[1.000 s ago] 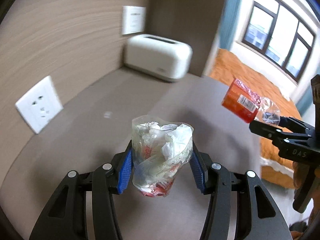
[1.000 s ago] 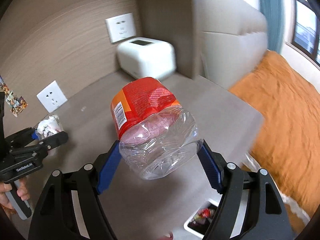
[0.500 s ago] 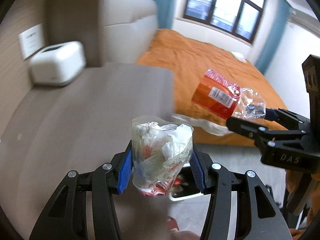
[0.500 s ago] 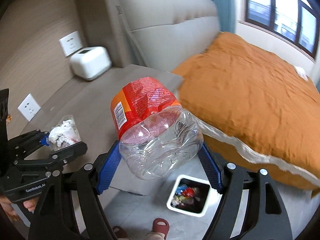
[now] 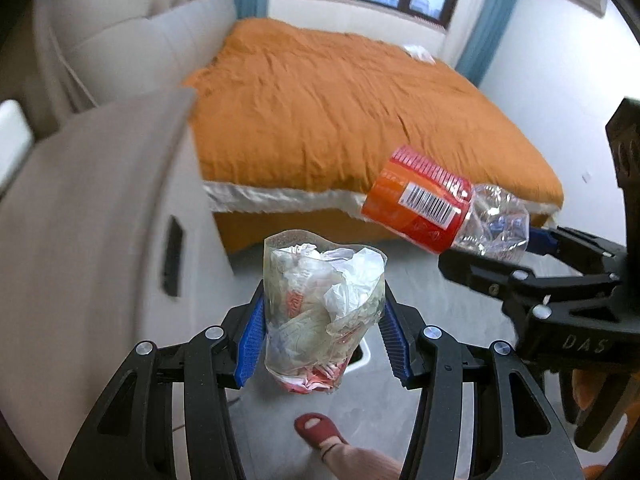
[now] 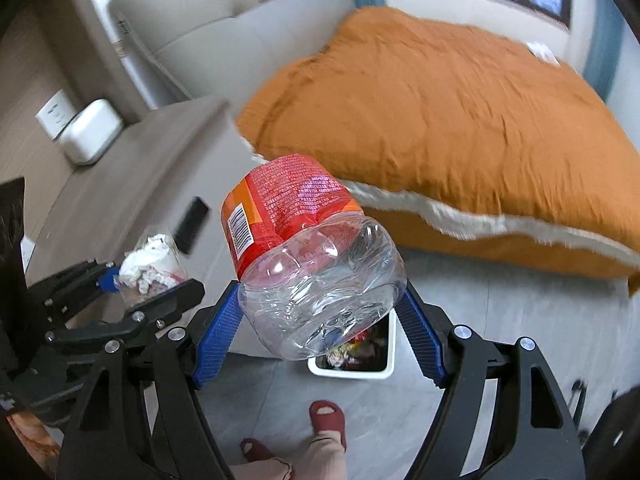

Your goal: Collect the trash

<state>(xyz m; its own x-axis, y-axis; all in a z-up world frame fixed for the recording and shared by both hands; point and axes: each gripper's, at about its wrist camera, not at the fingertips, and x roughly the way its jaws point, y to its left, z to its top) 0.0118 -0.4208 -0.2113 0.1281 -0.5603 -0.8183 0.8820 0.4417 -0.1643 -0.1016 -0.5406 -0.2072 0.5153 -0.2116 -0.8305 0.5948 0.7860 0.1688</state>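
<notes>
My left gripper (image 5: 322,334) is shut on a clear plastic cup (image 5: 320,308) stuffed with crumpled paper and wrappers. My right gripper (image 6: 320,328) is shut on a crushed clear bottle (image 6: 316,272) with a red-orange label. Both are held in the air above the grey floor. A white trash bin (image 6: 356,368) holding colourful rubbish stands on the floor right below the bottle. In the left wrist view only a corner of the bin (image 5: 362,354) shows behind the cup, and the bottle (image 5: 444,212) hangs to the right in the right gripper (image 5: 520,248). The cup (image 6: 150,266) appears at the left of the right wrist view.
A bed with an orange cover (image 5: 360,112) fills the far side. A beige bedside cabinet (image 5: 88,208) with a dark handle slot stands at the left, bearing a white box (image 6: 90,132). The person's feet in red slippers (image 6: 328,418) are on the floor near the bin.
Both grippers have swung away from the cabinet top toward the floor by the bed, carrying cup and bottle. The trash bin and the person's feet have come into view below them.
</notes>
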